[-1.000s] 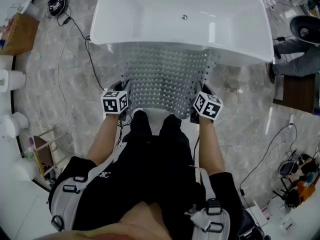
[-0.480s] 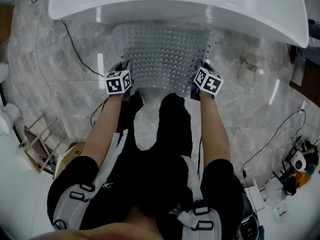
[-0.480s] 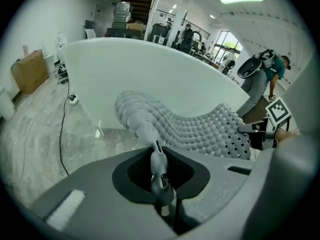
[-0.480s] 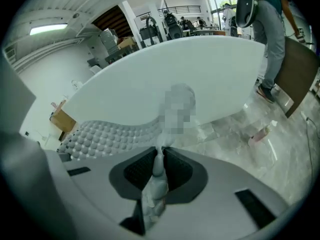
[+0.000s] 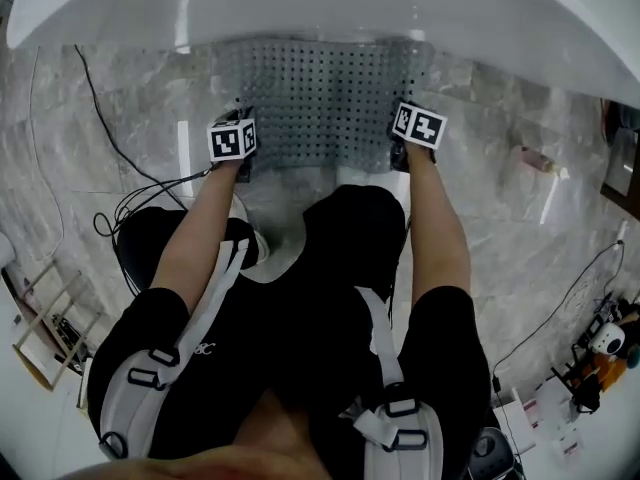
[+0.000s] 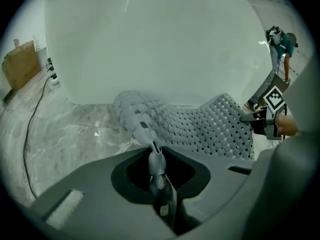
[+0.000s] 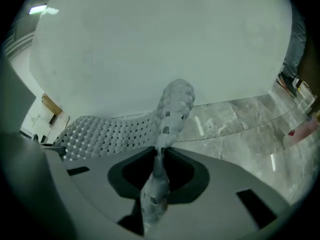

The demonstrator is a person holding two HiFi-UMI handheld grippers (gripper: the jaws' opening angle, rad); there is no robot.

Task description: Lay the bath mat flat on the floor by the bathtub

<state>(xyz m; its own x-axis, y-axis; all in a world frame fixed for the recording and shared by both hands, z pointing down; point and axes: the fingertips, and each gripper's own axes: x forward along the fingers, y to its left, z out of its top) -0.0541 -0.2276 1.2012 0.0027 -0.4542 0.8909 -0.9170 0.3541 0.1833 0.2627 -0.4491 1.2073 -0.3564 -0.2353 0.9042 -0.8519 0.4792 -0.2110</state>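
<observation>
Head view: the bath mat point(image 5: 320, 98) lies almost flat on the floor point(image 5: 130, 108) by the bathtub point(image 5: 300, 8). Left gripper view: our left gripper point(image 6: 156, 159) pinches one raised corner. Right gripper view: our right gripper point(image 7: 157, 169) grips the other, its jaws just opening. We judge only the release is left.

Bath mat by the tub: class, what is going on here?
A person pinches the mat's near corners, one in the left gripper, one in the right gripper. The mat lies spread over the floor beside the tub, its held corners raised. The right jaws have just been opening, with the mat between them.
</observation>
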